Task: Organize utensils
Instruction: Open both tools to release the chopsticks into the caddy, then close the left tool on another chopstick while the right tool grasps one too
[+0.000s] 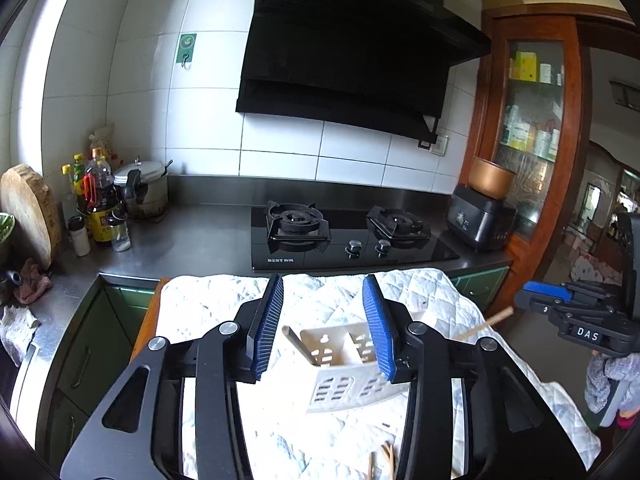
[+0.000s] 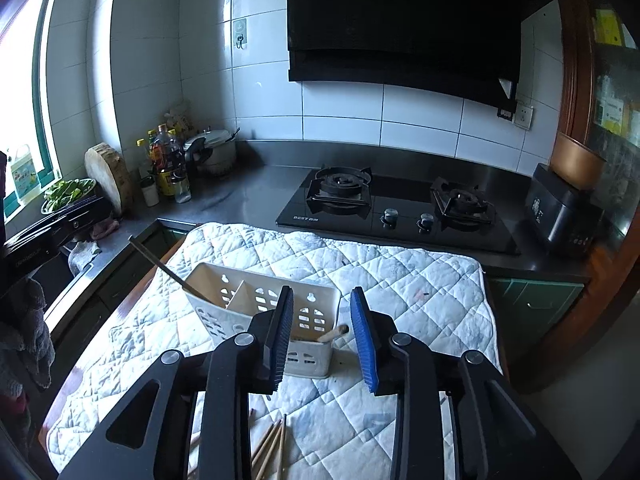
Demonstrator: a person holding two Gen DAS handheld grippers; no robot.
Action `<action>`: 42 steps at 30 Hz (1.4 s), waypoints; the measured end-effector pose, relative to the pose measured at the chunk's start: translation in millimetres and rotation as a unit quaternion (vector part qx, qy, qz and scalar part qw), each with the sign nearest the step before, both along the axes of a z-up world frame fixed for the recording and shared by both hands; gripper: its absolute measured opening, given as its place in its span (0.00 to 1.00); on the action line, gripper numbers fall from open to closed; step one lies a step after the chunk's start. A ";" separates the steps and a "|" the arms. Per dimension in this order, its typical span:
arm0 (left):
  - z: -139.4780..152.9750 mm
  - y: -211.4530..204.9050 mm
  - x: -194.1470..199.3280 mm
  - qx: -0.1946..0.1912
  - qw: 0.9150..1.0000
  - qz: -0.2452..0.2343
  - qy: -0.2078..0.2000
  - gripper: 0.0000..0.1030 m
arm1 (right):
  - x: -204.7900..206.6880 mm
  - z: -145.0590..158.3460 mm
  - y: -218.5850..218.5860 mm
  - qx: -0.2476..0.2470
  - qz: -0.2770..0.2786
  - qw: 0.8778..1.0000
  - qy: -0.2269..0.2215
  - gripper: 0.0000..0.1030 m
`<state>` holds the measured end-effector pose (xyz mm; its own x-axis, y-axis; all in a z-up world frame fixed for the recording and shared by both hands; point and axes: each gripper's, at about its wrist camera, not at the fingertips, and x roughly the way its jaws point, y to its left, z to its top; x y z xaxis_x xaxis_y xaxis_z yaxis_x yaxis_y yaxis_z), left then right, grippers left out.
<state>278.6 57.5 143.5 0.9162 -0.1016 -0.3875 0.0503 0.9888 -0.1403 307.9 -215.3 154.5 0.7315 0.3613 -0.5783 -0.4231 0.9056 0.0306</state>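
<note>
A white perforated utensil holder with two compartments stands on a white quilted cloth. A long utensil handle leans out of its left compartment, and a wooden handle pokes from its right end. Several wooden chopsticks lie on the cloth near me; their tips also show in the left wrist view. My left gripper is open and empty above the holder. My right gripper is open and empty just before the holder, and it also shows in the left wrist view.
Behind the cloth is a steel counter with a black two-burner gas hob, a black cooker with a copper pot at right, and bottles, a lidded pot and a round wooden board at left.
</note>
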 end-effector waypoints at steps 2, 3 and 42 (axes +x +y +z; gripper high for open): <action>-3.8 -3.4 -14.8 0.001 1.000 -0.005 0.002 0.41 | -17.8 -2.3 -3.1 -0.006 0.003 1.000 -0.007 0.33; -6.6 -5.2 -21.8 0.000 1.000 -0.009 0.004 0.41 | -27.3 -4.9 -4.7 -0.008 0.007 1.000 -0.009 0.33; -222.1 -42.2 -169.9 -0.016 0.978 -0.032 0.207 0.49 | -190.2 -195.2 -39.1 0.007 -0.060 0.993 0.102 0.51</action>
<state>108.8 15.3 -78.6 0.6723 -0.1725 -0.7199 0.0444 0.9801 -0.1934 117.7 -254.5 -40.7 0.6380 0.2874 -0.7144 -0.2954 0.9481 0.1175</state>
